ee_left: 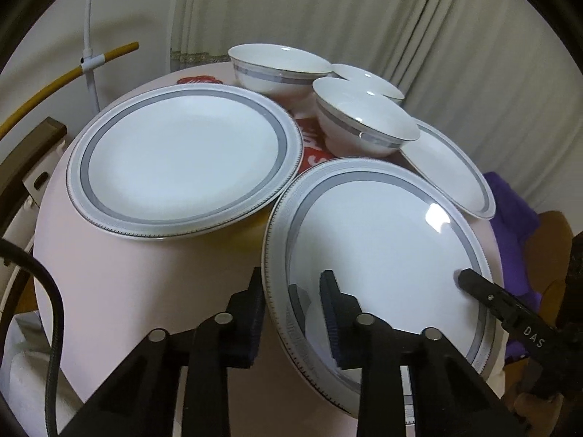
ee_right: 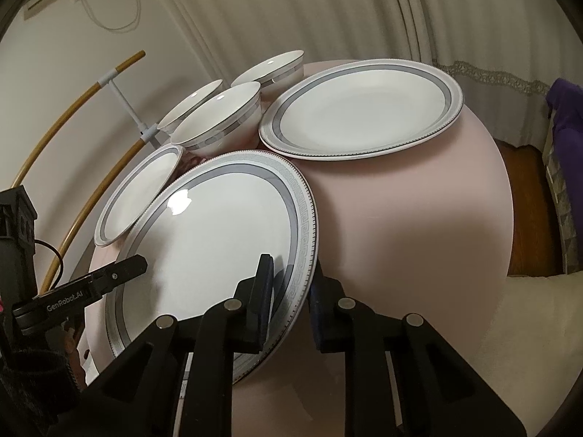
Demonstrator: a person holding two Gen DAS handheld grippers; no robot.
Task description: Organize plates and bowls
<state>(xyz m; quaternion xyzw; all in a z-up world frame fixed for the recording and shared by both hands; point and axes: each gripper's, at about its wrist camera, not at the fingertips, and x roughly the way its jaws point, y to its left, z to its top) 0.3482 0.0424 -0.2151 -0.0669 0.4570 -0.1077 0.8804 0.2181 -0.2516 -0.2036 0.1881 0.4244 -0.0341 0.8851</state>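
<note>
A large white plate with a grey band (ee_left: 382,255) (ee_right: 218,247) is held tilted above the pink round table (ee_left: 138,276) by both grippers. My left gripper (ee_left: 291,306) is shut on its rim at one side. My right gripper (ee_right: 291,287) is shut on the opposite rim; one of its fingers (ee_left: 484,291) also shows in the left wrist view. A second large plate (ee_left: 186,160) (ee_right: 364,116) lies flat on the table. A smaller plate (ee_left: 452,171) (ee_right: 138,196) sits beyond the held one. Three white bowls (ee_left: 280,65) (ee_left: 364,120) (ee_left: 368,80) stand at the back.
A white stand with yellow curved bars (ee_left: 91,58) (ee_right: 73,138) stands beside the table. Curtains (ee_left: 364,11) hang behind. A purple cloth (ee_left: 513,211) lies on a chair by the table. A red printed mat (ee_left: 313,142) lies under the bowls.
</note>
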